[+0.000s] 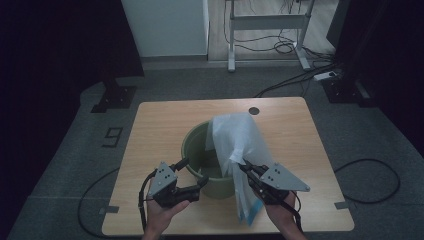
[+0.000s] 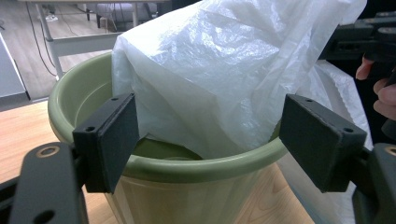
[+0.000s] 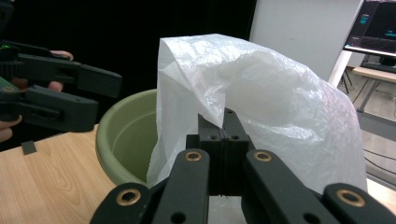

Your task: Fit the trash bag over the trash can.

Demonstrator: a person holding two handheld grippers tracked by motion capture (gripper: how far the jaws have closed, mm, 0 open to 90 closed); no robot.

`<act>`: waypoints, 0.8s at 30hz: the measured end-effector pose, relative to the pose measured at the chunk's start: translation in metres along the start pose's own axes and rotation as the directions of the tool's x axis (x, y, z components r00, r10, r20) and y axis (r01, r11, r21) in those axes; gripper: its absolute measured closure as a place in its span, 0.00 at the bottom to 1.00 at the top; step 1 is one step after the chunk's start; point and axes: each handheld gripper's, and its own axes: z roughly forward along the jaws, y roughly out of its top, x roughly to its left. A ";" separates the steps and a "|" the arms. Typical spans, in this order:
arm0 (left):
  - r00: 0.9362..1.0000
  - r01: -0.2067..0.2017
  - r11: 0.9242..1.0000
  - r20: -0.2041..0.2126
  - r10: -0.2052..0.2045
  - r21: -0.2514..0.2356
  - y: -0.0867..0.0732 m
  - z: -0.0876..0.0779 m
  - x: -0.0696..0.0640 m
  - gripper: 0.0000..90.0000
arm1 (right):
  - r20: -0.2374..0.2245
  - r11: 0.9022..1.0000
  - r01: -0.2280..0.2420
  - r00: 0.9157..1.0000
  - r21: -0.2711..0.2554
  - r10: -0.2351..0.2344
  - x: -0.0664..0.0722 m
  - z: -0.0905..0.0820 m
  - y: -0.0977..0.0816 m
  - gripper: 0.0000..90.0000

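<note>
At the left of the high view, the left claw [image 1: 192, 171] is standing wide open at the near rim of the green plastic bin [image 1: 192, 142], one jaw reaching along the rim's outer left side and the other lying by the near wall; whether either jaw is touching the rim cannot be told. In the left gripper view its two black pads [image 2: 113, 140] are framing that rim with nothing pinched between them, the bin's lip crossing the gap and the white plastic bag [image 2: 219, 79] rising behind it. The bin is sitting near the middle of the wooden counter [image 1: 155, 125]. The bag is draping over the bin's right rim, part of it hanging down into the bin and part falling outside toward the counter's near edge, where a bluish corner is showing. To the right, the right claw [image 1: 243, 166] is clamping shut on a fold of the bag, holding it up above the rim; the right gripper view is showing its jaws pressed together with the film bunched over their tips [image 3: 223, 122]. A person's hands are gripping both tools from the counter's near side.
</note>
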 end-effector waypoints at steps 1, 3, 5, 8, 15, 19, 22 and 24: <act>1.000 0.000 1.000 0.000 0.000 0.000 0.000 0.000 0.000 0.22 | -0.002 1.000 0.005 1.000 -0.001 -0.005 0.001 0.001 0.002 0.99; 1.000 -0.002 1.000 -0.002 0.002 -0.003 0.001 0.000 0.001 0.22 | -0.008 1.000 0.013 1.000 -0.003 -0.013 0.002 0.003 0.007 0.99; 1.000 -0.004 1.000 -0.001 0.004 -0.006 0.003 0.000 0.001 0.22 | -0.013 1.000 0.023 1.000 -0.006 -0.023 0.004 0.006 0.013 0.99; 1.000 -0.005 1.000 0.004 0.005 -0.014 0.005 0.000 0.000 0.22 | -0.028 0.999 0.043 0.999 -0.014 -0.043 0.009 0.010 0.023 0.99; 1.000 -0.018 1.000 0.006 0.018 -0.022 0.009 0.002 -0.002 0.23 | -0.064 0.998 0.064 0.996 -0.019 -0.065 0.016 0.017 0.031 0.99; 1.000 -0.017 1.000 0.002 0.017 -0.025 0.010 0.006 -0.002 0.25 | -0.070 0.998 0.059 0.996 -0.006 -0.060 0.017 0.019 0.028 0.99; 1.000 -0.015 1.000 0.002 0.015 -0.027 0.010 0.009 -0.003 0.27 | -0.070 0.998 0.057 0.996 0.004 -0.056 0.015 0.018 0.025 0.99; 1.000 -0.017 1.000 -0.003 0.017 -0.026 0.011 0.011 -0.004 0.27 | -0.069 0.999 0.053 0.996 0.009 -0.052 0.014 0.019 0.024 0.99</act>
